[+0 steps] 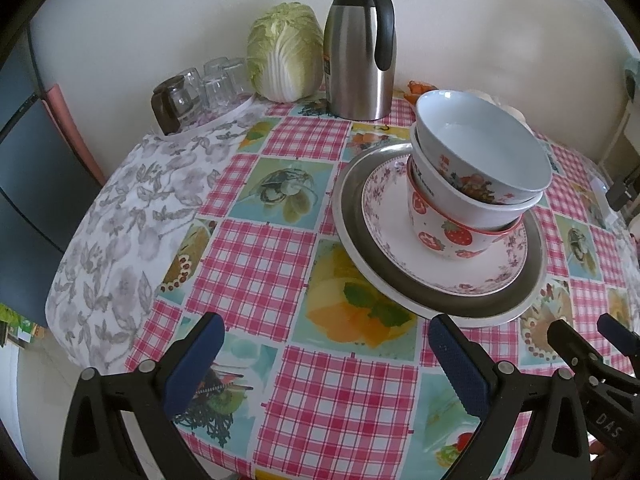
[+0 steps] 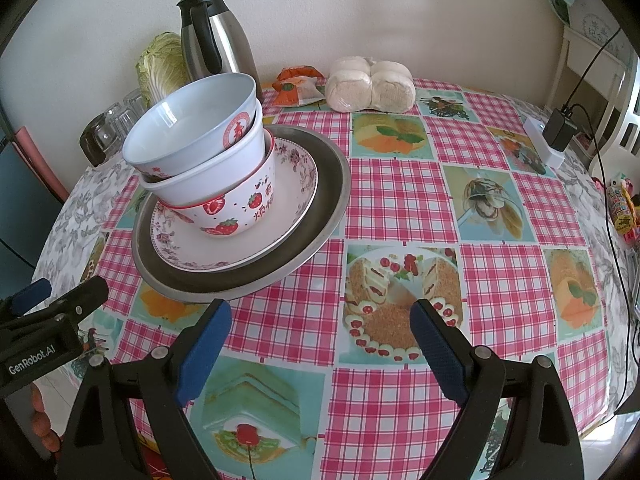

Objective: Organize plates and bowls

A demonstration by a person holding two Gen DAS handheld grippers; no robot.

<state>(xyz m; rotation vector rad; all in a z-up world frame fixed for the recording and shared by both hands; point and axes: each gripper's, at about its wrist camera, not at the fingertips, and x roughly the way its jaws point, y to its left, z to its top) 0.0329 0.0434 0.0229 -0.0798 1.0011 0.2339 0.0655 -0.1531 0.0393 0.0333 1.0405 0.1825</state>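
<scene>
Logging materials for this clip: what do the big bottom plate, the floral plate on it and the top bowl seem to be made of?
Bottom plate: looks like brushed metal, dull grey sheen with a bright rim.
Floral plate: glazed ceramic or melamine, glossy white with printed flowers.
Top bowl: the same glossy white, window glare inside; the pictures leave open which.

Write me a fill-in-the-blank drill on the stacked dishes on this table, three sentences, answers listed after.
1. The stack holds ____ bowls, with the strawberry bowl at the bottom.
2. The floral plate rests on a larger ____ plate.
3. Both the left gripper and the right gripper are ____, with nothing between their pads.

Missing words: three; metal; open
</scene>
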